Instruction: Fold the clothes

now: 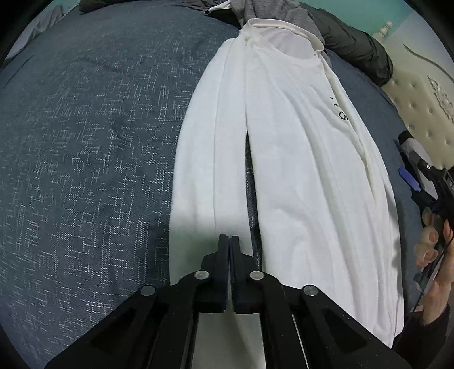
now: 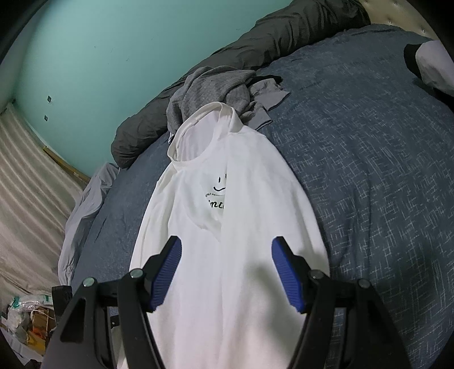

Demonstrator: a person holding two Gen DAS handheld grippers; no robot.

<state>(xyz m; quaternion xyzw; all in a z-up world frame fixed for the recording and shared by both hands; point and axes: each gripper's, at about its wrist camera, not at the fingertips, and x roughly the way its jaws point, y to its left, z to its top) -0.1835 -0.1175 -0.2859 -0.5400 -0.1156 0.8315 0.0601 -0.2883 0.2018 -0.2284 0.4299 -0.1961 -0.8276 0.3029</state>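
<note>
A white T-shirt (image 1: 298, 170) (image 2: 227, 227) with a black smiley print lies lengthwise on the blue bed cover (image 1: 85, 142) (image 2: 369, 170), both sides folded inward, collar at the far end. My left gripper (image 1: 229, 241) is shut just above the shirt's left folded panel near the hem; no cloth shows between its fingers. My right gripper (image 2: 224, 255) hangs open over the shirt's lower middle, blue pads (image 2: 167, 272) wide apart and nothing between them. In the left wrist view the right gripper (image 1: 411, 167) and the hand (image 1: 434, 255) holding it sit at the shirt's right edge.
A heap of grey clothes (image 2: 215, 85) (image 1: 269, 11) lies beyond the collar. A dark duvet (image 2: 283, 37) (image 1: 354, 48) runs along the teal wall. A tufted headboard (image 1: 420, 113) is at the right. Bags and clutter (image 2: 25, 320) sit on the floor beside the bed.
</note>
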